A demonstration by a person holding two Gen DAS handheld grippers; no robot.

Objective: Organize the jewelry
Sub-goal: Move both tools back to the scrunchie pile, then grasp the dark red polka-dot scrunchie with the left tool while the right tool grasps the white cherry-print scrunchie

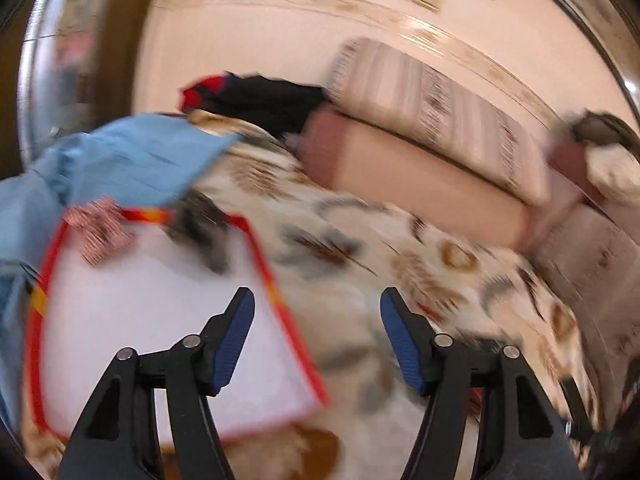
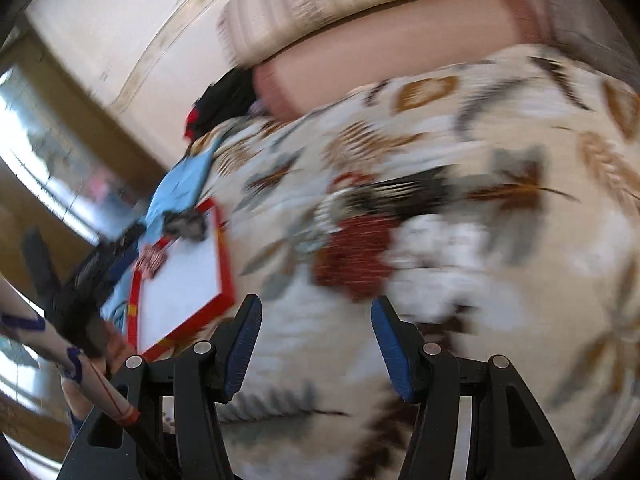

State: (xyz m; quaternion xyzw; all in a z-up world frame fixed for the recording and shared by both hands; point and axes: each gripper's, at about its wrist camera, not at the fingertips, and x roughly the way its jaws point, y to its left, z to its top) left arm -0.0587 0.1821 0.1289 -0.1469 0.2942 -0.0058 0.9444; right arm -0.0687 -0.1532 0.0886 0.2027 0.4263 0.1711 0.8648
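Presently, both views are motion-blurred. Left gripper point(image 1: 317, 340): jaws apart, nothing between them, above the near right corner of a white tray point(image 1: 160, 320) with a red rim lying on the patterned bedspread point(image 1: 400, 248). Right gripper point(image 2: 316, 344): jaws apart, empty, over the bedspread. Jewelry: a pink-and-white beaded piece point(image 1: 100, 228) and a dark tangled piece point(image 1: 200, 232) lie at the tray's far edge; a blurred heap point(image 2: 360, 240) lies on the bedspread beyond the right gripper. Blue cloth point(image 1: 120, 160) touches the tray's far left corner. Bolster cushions point(image 1: 420, 176) lie at the bed's far edge.
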